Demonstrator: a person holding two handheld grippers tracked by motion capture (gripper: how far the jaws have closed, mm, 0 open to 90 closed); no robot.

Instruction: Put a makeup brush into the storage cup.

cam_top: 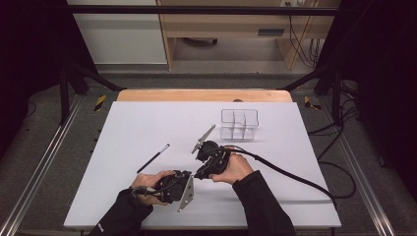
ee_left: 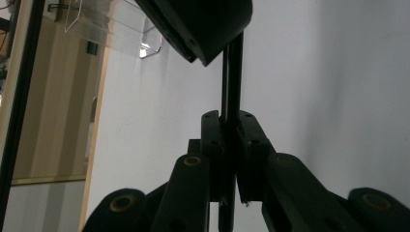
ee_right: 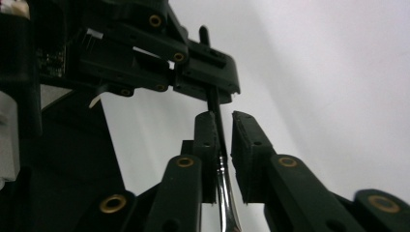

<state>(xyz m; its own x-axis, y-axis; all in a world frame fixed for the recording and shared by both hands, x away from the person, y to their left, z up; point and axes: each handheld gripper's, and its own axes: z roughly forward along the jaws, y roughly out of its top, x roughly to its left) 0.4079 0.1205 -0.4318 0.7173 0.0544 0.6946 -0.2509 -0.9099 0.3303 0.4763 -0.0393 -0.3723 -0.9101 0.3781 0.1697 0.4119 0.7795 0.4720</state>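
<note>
At the bottom centre of the high view, we held the left tool [cam_top: 189, 183] low over the white worktop [cam_top: 128, 128], with the right tool [cam_top: 200, 172] just above and to the right of it, the two nearly touching. In the left gripper view, the left tool [ee_left: 231, 145] had its jaws together, clamped on a thin dark rod [ee_left: 232, 77] that ran up the middle of the frame toward the other tool's black body [ee_left: 203, 24] at the top. In the right gripper view, the right tool [ee_right: 222, 140] had its jaws apart, and the slim rod [ee_right: 218, 130], shiny at its lower end, stood between them against the left jaw, its upper part caught in the left tool [ee_right: 208, 77] in the upper left of the frame. Further up the high view, a black pen [cam_top: 153, 158] lay alone left of centre. Beyond it, a clear divided organiser [cam_top: 239, 124] stood right of centre, well apart from both tools.
</note>
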